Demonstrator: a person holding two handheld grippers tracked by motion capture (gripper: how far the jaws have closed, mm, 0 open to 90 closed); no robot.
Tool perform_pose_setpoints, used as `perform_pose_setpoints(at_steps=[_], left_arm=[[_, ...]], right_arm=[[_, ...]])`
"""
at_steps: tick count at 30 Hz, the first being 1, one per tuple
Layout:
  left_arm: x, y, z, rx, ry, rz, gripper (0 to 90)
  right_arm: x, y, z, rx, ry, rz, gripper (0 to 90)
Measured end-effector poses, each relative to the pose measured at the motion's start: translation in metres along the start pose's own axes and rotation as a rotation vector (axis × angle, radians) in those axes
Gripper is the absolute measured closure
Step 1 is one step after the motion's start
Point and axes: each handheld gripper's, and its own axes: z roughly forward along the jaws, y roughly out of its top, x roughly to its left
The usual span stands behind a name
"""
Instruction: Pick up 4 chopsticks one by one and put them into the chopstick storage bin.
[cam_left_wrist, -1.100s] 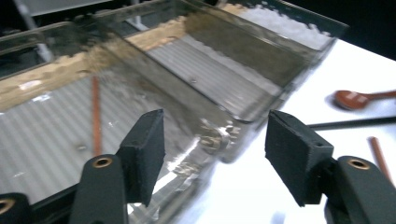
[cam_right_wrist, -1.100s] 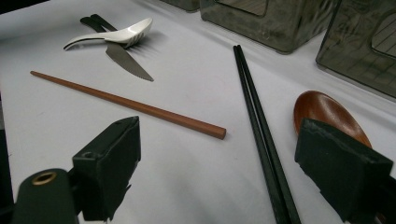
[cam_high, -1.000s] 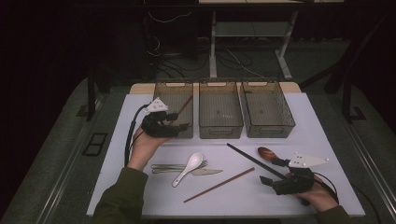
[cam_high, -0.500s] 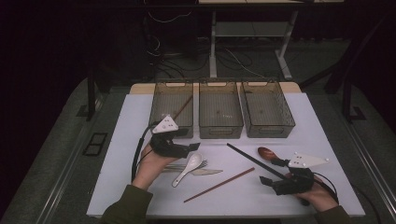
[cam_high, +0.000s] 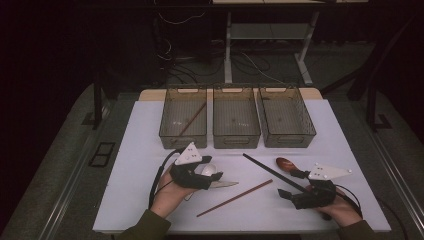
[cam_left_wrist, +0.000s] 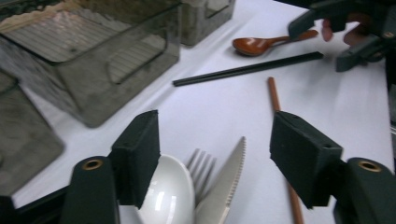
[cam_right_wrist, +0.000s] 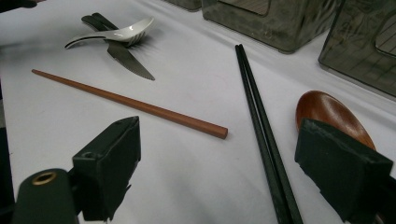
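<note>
Left gripper (cam_left_wrist: 215, 172) spread over a glossy white spoon (cam_left_wrist: 166, 198) at its seven o'clock, beside a serrated knife (cam_left_wrist: 224, 182). Right gripper (cam_right_wrist: 243, 172) gapes above slim black chopsticks (cam_right_wrist: 261, 121).

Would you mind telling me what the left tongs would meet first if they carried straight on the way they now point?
Probably the serrated knife lying between the open left tongs, beside the fork and white spoon; depth is uncertain.

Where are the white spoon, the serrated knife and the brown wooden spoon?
white spoon (cam_left_wrist: 166, 196), left gripper view, on its bowl
serrated knife (cam_left_wrist: 229, 175), left gripper view, on its blade
brown wooden spoon (cam_right_wrist: 327, 112), right gripper view, on its bowl
</note>
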Motion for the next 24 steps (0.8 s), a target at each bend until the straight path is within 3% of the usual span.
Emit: perform_pose_setpoints(at_steps=[5,10,24], left_arm=[[-0.011,-0.006,0.005,-0.003,-0.021,-0.002,44.9],[-0.021,-0.013,0.016,0.013,-0.053,-0.007,60.4],[-0.034,-0.020,0.040,0.128,-0.137,-0.012,76.3]], right_arm=[[0.000,0.000,0.000,-0.001,0.001,0.000,14.0],[0.000,0.000,0.001,0.001,0.002,-0.001,14.0],[0.000,0.000,0.002,0.003,0.004,0.000,14.0]])
